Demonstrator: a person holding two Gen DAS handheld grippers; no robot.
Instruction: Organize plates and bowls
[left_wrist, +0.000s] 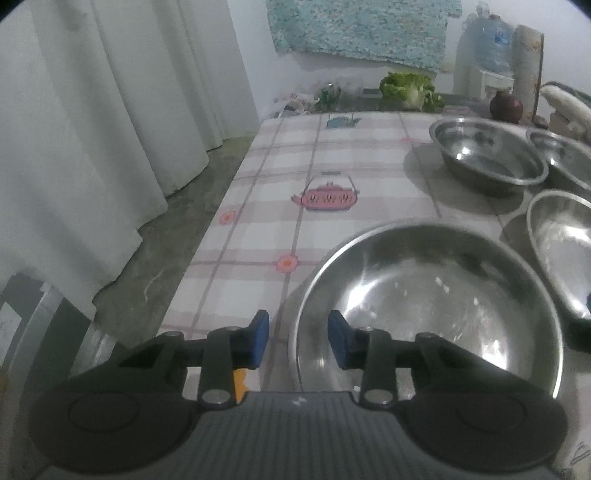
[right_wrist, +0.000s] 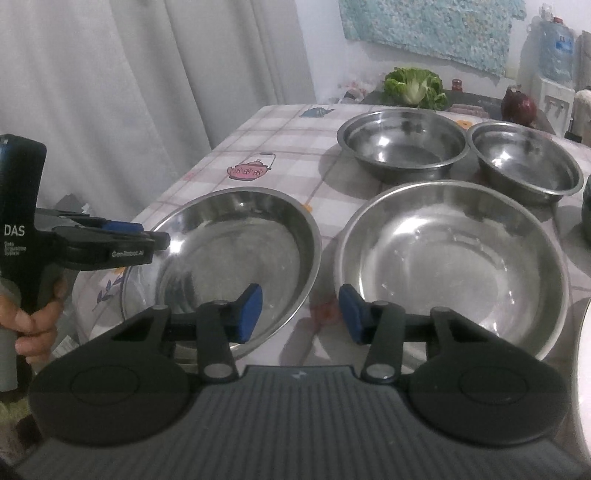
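Two wide, shallow steel dishes lie side by side on the checked tablecloth, with two deeper steel bowls behind them. In the left wrist view the left dish (left_wrist: 424, 295) fills the foreground and its near-left rim runs between the blue pads of my left gripper (left_wrist: 299, 339), which is open and does not touch it. The right wrist view shows my right gripper (right_wrist: 300, 314) open over the gap between the left dish (right_wrist: 229, 251) and the right dish (right_wrist: 454, 266). The left gripper (right_wrist: 155, 238) reaches that dish's left rim. Behind stand a large bowl (right_wrist: 402, 147) and a smaller bowl (right_wrist: 524, 162).
The table's left edge (left_wrist: 221, 206) drops to a grey floor beside a white curtain (left_wrist: 110, 129). At the far end lie a green cabbage (right_wrist: 413, 86) and a red onion (right_wrist: 519, 105), with a water dispenser (right_wrist: 554, 74) behind. A hand (right_wrist: 37, 321) holds the left gripper's handle.
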